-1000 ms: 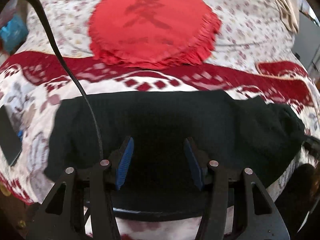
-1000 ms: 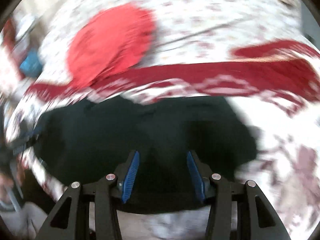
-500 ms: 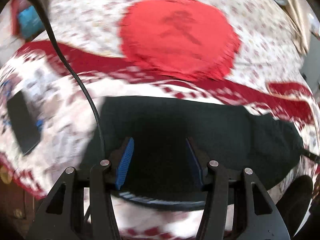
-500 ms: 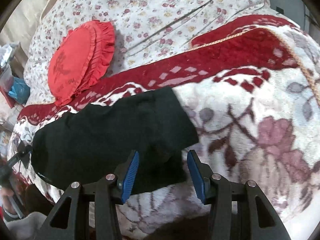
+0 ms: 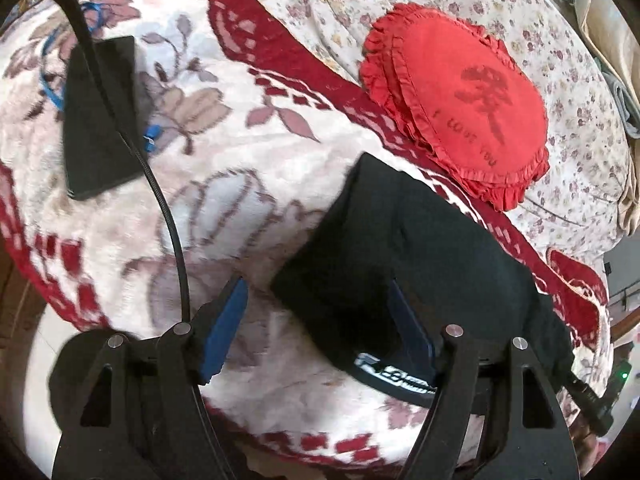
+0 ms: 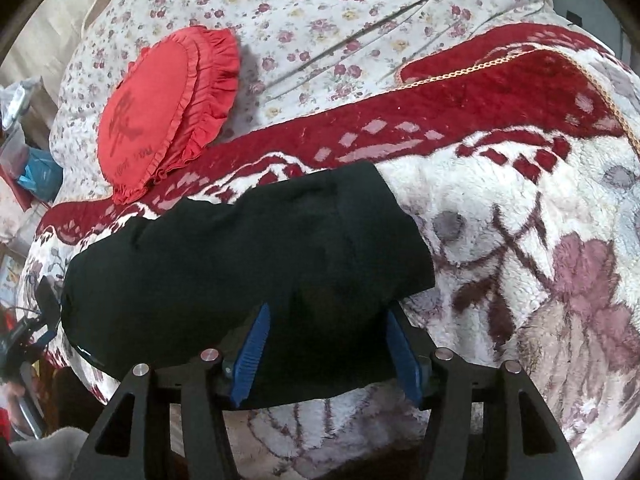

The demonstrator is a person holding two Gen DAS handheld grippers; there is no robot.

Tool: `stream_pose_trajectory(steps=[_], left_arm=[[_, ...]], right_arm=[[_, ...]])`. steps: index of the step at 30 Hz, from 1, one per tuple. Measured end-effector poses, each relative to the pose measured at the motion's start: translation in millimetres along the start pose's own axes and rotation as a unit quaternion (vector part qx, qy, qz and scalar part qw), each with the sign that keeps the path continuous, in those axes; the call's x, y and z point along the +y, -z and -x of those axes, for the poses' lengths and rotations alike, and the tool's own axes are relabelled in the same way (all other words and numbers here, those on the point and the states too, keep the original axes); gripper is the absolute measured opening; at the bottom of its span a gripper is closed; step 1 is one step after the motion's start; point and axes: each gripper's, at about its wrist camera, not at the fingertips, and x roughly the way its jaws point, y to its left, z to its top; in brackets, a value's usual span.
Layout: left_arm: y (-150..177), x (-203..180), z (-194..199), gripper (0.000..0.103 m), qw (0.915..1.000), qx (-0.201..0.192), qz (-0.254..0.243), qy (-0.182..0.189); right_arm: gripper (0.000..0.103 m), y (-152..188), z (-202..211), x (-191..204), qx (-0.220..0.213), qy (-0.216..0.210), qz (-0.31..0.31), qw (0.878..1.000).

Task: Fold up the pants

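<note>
Since the earlier frames the left gripper has swung to the left end of the black pants, its jaws just widening; cloth lies between them but the pads press nothing. The right gripper, also just opening, straddles the right end, unclenched. The pants lie folded on the near fleece blanket, likely ready for another fold.

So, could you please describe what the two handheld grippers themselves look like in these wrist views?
Both share one design: the left gripper and right gripper have black frames with triangular cut-outs, silver round pivot pins, and two fingers faced with ribbed blue pads. A black cable arcs across the left wrist view toward the left gripper's frame. No hands or sleeves are clearly visible.
</note>
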Motion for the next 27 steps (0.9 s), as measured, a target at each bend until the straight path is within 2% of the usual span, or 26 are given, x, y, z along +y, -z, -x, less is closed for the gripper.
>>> stream_pose_trajectory(steps=[3,5,9,13,14,16,17,19,21,23,24,26,27], left_arm=[[1.4,-13.5,-0.2,0.073,0.9999,-0.003,-0.001,0.017],[4.0,-21.4,-2.5,0.073,0.9999,-0.003,-0.007,0.012],[9.4,-26.3,-21.1,0.073,0.9997,0.026,-0.004,0.002],[10.5,-35.6,-26.7,0.073,0.9998,0.015,-0.007,-0.014],[10.1,-37.9,-25.3,0.067,0.9999,0.010,-0.007,-0.006],[9.5,-46.1,-21.7,0.041,0.9998,-0.002,-0.019,-0.006],[9.2,-50.7,-21.8,0.022,0.9994,-0.004,-0.032,-0.010],[9.5,-58.2,-22.2,0.014,0.9984,-0.012,-0.054,-0.006],[9.2,-60.7,-23.6,0.012,0.9978,-0.016,-0.064,-0.004],[5.9,-58.5,-19.9,0.010,0.9982,-0.014,-0.056,0.016],[3.5,-57.8,-15.4,0.009,0.9980,-0.017,-0.055,0.025],[-2.1,-57.9,0.7,0.009,0.9968,-0.037,-0.060,0.039],[-5.1,-57.5,10.5,0.009,0.9957,-0.047,-0.067,0.044]], right_arm=[[0.057,-0.2,-0.2,-0.1,0.000,-0.002,-0.004,1.000],[0.058,-0.3,-1.1,0.1,0.000,-0.002,-0.003,1.000],[0.061,-0.8,-2.6,0.1,0.001,-0.005,-0.003,1.000],[0.063,-1.0,-3.8,-0.5,0.000,-0.009,-0.003,1.000],[0.063,-0.9,-3.9,-0.9,0.000,-0.010,-0.004,1.000],[0.063,-0.8,-4.0,-1.4,-0.001,-0.012,-0.007,1.000],[0.063,-0.4,-4.5,-1.8,-0.001,-0.014,-0.011,1.000],[0.064,-0.4,-5.4,-1.7,-0.002,-0.014,-0.013,1.000],[0.065,0.0,-5.6,-0.3,-0.003,-0.011,-0.009,1.000],[0.064,-0.1,-5.5,-0.4,-0.006,-0.016,-0.006,1.000],[0.061,-0.9,-4.9,-0.8,-0.007,-0.018,-0.005,1.000],[0.027,-2.7,1.4,0.9,-0.019,-0.019,0.010,1.000],[0.023,-3.6,6.0,2.8,-0.025,-0.028,0.017,0.999]])
